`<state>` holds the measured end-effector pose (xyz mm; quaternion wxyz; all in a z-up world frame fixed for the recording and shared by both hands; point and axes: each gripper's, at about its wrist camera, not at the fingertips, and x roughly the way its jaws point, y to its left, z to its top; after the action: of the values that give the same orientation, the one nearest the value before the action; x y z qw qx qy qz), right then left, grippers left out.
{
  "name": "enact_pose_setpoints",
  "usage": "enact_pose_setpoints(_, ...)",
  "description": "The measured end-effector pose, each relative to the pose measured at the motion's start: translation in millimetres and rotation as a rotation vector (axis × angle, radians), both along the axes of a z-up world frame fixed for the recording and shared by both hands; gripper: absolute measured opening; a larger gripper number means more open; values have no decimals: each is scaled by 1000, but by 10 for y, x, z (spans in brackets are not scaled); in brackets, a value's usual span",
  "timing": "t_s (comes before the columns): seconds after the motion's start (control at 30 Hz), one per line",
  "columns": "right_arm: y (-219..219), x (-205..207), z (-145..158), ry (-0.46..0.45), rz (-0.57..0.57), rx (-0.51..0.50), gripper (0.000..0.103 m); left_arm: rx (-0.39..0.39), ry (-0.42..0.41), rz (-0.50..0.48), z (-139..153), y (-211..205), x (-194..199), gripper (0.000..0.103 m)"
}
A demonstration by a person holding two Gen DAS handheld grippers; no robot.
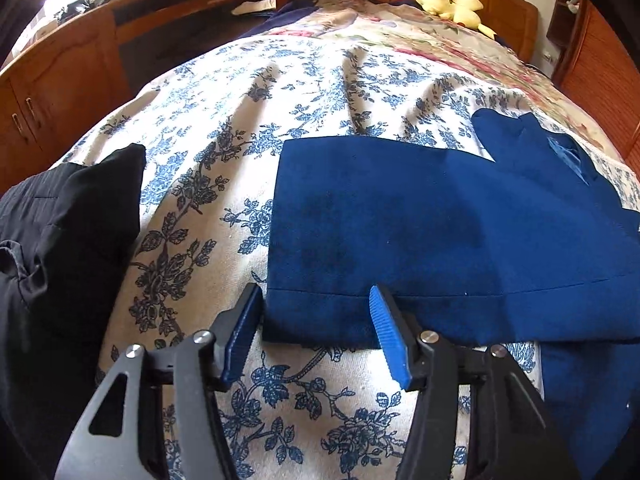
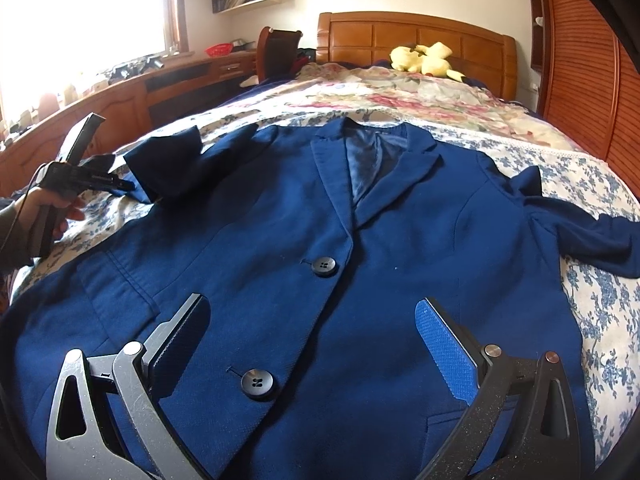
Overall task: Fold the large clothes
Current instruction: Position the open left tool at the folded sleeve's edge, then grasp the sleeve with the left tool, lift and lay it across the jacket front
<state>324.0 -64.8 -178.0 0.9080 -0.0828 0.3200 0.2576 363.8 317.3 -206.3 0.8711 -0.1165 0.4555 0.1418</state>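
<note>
Blue blazer (image 2: pixel 320 240) lies face-up, buttoned; no body fold yet. Left gripper (image 1: pixel 316 320) spread at the left sleeve cuff (image 1: pixel 380 240); right gripper (image 2: pixel 320 344) spread, empty.

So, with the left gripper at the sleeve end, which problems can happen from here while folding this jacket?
1. The left gripper is open around the cuff of the sleeve; a shallow bite could catch only the top layer or slip off.
2. The other sleeve lies bunched, so the fold may come out uneven.
3. The blue jacket has both buttons fastened; pulling hard could wrinkle the front.
</note>
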Motion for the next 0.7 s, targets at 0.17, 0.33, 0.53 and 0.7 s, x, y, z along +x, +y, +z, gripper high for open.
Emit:
enact_pose_setpoints(0.17,13,-12,2,-11,-5,-4,103,-8,22,-8,33,2,14,37)
enact_pose_setpoints(0.33,15,-106,60,-48,-11,-13,103,37,-6,-29,312,-202,-41,13)
enact_pose_setpoints(0.53,-98,-277,190,-80,-9,-3,103,114,-123,-121,957,-777,-168,10)
enact_pose_setpoints(0.7,-240,-382,261,-91,-31,1,103,76,-217,-249,1418,-1432,-324,9)
